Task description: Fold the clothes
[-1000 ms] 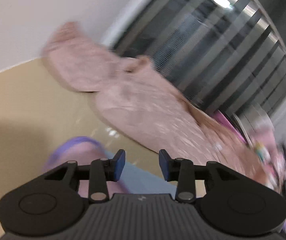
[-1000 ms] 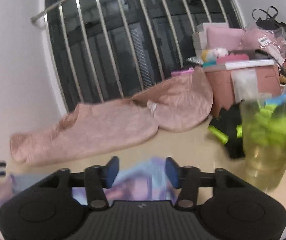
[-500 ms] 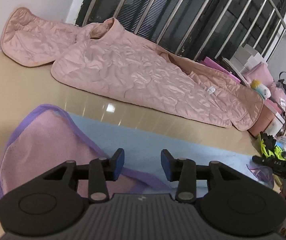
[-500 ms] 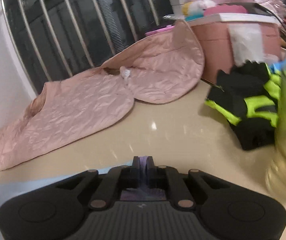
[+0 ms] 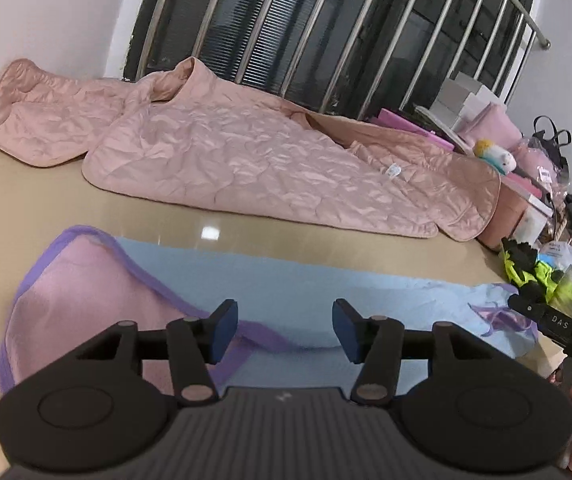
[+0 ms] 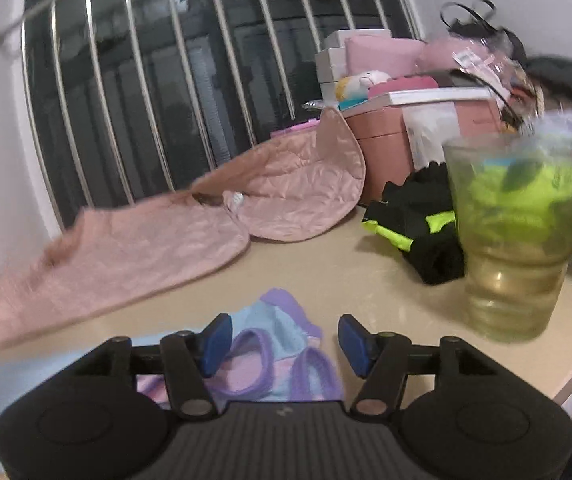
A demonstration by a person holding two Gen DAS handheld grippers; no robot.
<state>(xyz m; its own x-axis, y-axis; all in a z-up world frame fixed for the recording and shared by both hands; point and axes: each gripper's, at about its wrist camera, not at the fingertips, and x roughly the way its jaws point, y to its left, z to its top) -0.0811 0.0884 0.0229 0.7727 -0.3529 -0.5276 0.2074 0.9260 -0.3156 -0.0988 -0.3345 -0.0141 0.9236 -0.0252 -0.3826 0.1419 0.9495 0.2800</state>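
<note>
On the glossy beige tabletop (image 5: 38,208), flat and spread, a light-blue garment with purple trim and a pink lining (image 5: 310,292), reaching from the left gripper (image 5: 284,330) across to the right gripper (image 6: 284,340). Left jaws parted, just opened wider, hovering above the cloth where blue panel meets purple-edged pink flap; nothing pinched, fabric below and ahead of the blue pads (image 5: 222,330), not pressed between them. Right jaws likewise parted after a brief close and reopening, straddling the garment's far end with its two purple loops (image 6: 314,372); cloth lying in the gap, free of either pad. Behind, along the barred window, a quilted pink satin jacket (image 5: 270,160). Near the right gripper, a green-tinted clear plastic cup (image 6: 514,240) and a black and neon-yellow glove (image 6: 418,224).
</note>
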